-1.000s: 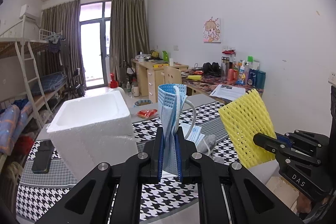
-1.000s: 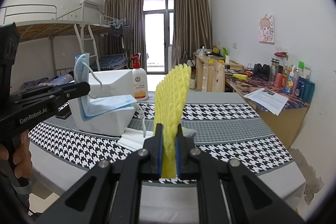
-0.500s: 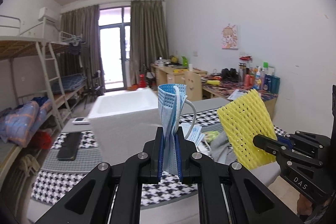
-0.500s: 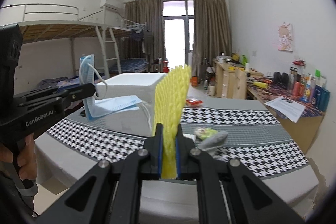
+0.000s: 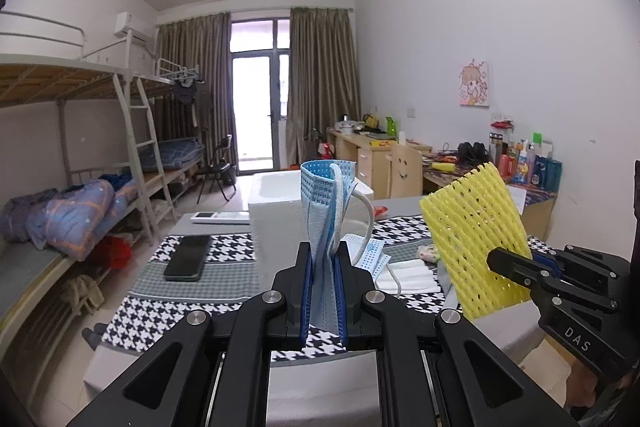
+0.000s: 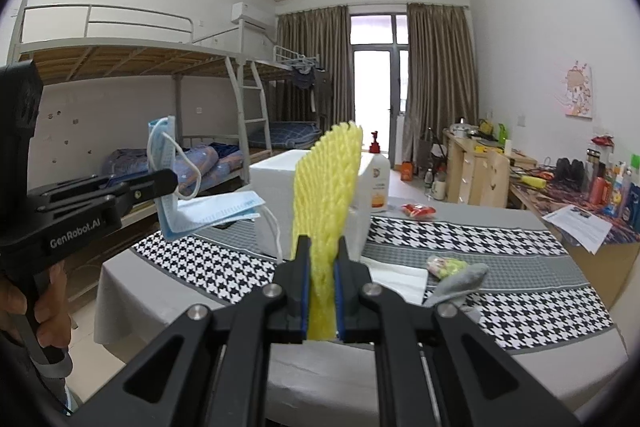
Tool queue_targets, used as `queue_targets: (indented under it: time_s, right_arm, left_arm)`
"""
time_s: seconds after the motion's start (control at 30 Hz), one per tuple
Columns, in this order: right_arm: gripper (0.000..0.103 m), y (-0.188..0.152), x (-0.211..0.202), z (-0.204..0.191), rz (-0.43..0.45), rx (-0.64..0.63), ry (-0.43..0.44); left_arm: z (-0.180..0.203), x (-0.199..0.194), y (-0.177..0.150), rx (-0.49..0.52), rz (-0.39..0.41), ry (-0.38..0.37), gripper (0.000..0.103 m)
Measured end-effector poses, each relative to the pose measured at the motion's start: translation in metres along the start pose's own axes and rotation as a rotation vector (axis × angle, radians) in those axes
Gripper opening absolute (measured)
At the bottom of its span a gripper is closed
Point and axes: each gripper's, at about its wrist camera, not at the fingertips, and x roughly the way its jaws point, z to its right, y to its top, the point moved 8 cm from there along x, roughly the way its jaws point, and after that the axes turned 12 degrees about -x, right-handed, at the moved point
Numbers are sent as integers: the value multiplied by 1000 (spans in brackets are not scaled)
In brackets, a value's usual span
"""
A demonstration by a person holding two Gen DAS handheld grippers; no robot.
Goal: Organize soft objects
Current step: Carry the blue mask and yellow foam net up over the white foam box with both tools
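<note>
My left gripper (image 5: 323, 267) is shut on a blue face mask (image 5: 326, 203) that stands upright between its blue pads, white ear loop hanging right. From the right wrist view the same left gripper (image 6: 170, 183) holds the blue face mask (image 6: 208, 213) at the left, above the table's near corner. My right gripper (image 6: 322, 261) is shut on a yellow foam net sleeve (image 6: 326, 187); in the left wrist view that right gripper (image 5: 496, 261) carries the yellow foam net sleeve (image 5: 474, 235) at the right. A white foam box (image 6: 276, 171) stands on the table behind both.
On the houndstooth tablecloth (image 6: 460, 239) lie a grey sock (image 6: 460, 281), a small green-yellow packet (image 6: 446, 263), white folded cloth (image 5: 408, 273) and more masks (image 5: 370, 255). A black phone (image 5: 188, 257), a soap pump bottle (image 6: 376, 183) and a bunk bed (image 6: 120, 67) at the left.
Both grippers have swung sideways along the table with their loads; the foam box now looks farther off and smaller, and the phone and bunk bed have come more into view.
</note>
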Motion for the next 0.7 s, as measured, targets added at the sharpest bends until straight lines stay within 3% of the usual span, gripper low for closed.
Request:
queue_targets:
  time_s: [0.7]
  right_arm:
    - [13,18,23,-6,-10,-30,13]
  left_arm:
    - [-14,20,14,-16,5,13,11]
